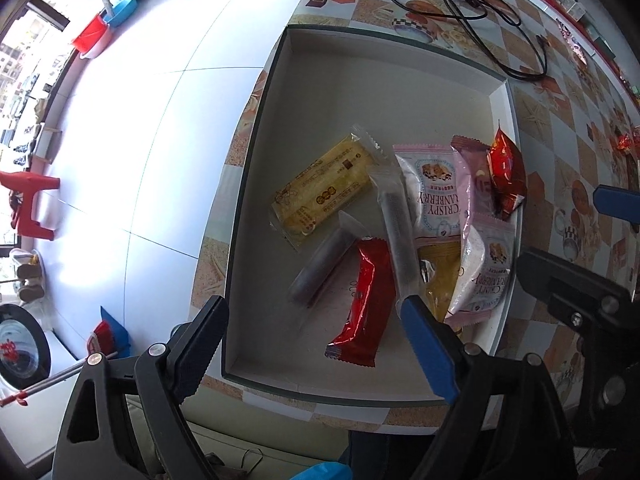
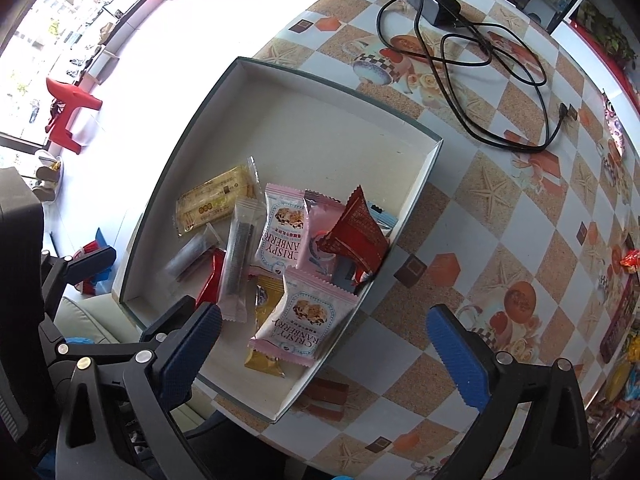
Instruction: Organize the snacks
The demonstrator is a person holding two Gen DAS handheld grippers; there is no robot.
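Note:
A shallow white box (image 1: 340, 92) (image 2: 320, 128) sits at the table's near-left corner and holds several snack packets: a yellow wafer pack (image 1: 324, 188) (image 2: 212, 200), a red bar (image 1: 364, 304), two clear stick packs (image 1: 396, 232) (image 2: 238, 256), pink cranberry crisp packs (image 1: 432, 192) (image 2: 308, 316) and a red pouch (image 1: 506, 176) (image 2: 356, 236). My left gripper (image 1: 316, 344) is open and empty, above the box's near end. My right gripper (image 2: 324, 344) is open and empty, over the box's near right corner.
A black power adapter (image 2: 436, 0) with a looped cable (image 1: 480, 12) (image 2: 500, 80) lies on the patterned tablecloth beyond the box. More snacks lie at the table's far right edge (image 2: 624, 328). A red stool (image 1: 28, 200) and basins (image 1: 96, 32) stand on the floor at left.

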